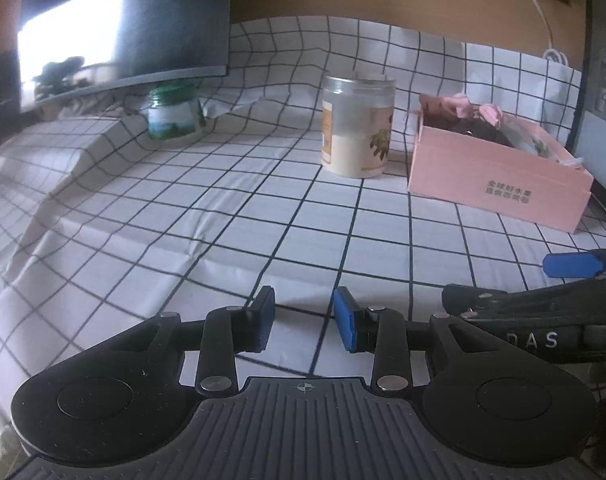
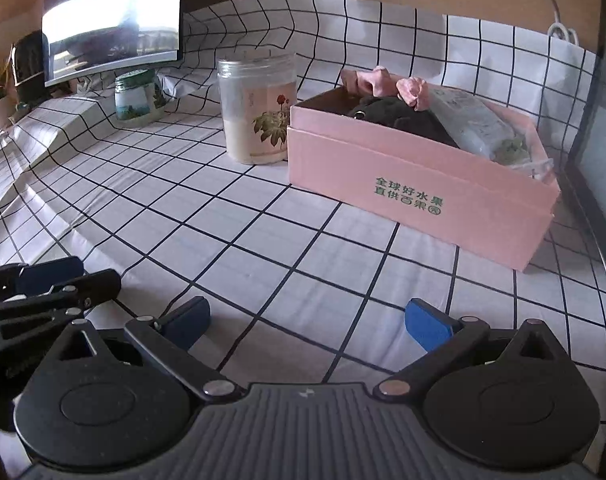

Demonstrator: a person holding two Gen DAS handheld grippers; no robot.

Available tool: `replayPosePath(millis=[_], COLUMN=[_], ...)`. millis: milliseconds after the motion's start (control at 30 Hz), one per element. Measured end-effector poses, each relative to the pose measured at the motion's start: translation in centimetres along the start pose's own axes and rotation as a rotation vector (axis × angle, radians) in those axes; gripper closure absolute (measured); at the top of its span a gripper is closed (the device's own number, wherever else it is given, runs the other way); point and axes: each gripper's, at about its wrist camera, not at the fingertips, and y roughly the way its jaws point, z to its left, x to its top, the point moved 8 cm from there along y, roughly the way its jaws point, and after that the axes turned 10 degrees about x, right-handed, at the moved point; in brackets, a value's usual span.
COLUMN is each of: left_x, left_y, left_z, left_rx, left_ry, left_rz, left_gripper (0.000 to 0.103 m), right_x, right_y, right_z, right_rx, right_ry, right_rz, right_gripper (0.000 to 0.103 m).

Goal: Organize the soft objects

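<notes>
Two grippers hang over the checked tablecloth [image 2: 263, 216] with nothing in them. The left gripper [image 1: 303, 318] has a small gap. The right gripper [image 2: 307, 320] is spread wide. The soft things sit in the pink box [image 2: 419, 188] near the cloth's far right edge. Stay clear of the jar [image 2: 259, 108] beside it.

Monitor [image 1: 123, 28] top cut off
</notes>
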Motion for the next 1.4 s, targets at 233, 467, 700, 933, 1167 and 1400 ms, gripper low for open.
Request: replayPosePath(millis=[233,467,700,933,1167,1400], left_x=[-0.35,-0.32,-0.30,-0.33,-0.31,-0.32], left_y=[-0.45,-0.45,-0.43,-0.49,-0.45,-0.48], left_z=[0.10,0.13,0.19,0.16,0.15,0.12], left_rx=[-0.007,-0.013,-0.018,-0.019,-0.015,-0.014], left_ry=[-0.022,-0.028,-0.031,-0.036,-0.037,-0.037], left_rz=[-0.008,-0.008,-0.006,-0.004,-0.004,-0.003], left_gripper=[0.066,0.066,0.066,0.066,0.066,0.066], right_x=[-0.10,-0.07,-0.09,-0.12,-0.11,-0.11], right_y=[-0.05,-0.06,-0.06,-0.07,-0.06,-0.06], right_z=[-0.09,-0.13,-0.12,-0.11,-0.10,-0.09], right_rx=[0.000,0.000,0.000,0.000,0.000,0.000], right_ry=[-0.003,-0.001,-0.001,-0.001,-0.001,-0.001], right_rz=[-0.029,-0.029,-0.029,-0.029,-0.029,-0.029], right_gripper=[0.000,0.000,0.000,0.000,0.000,0.000])
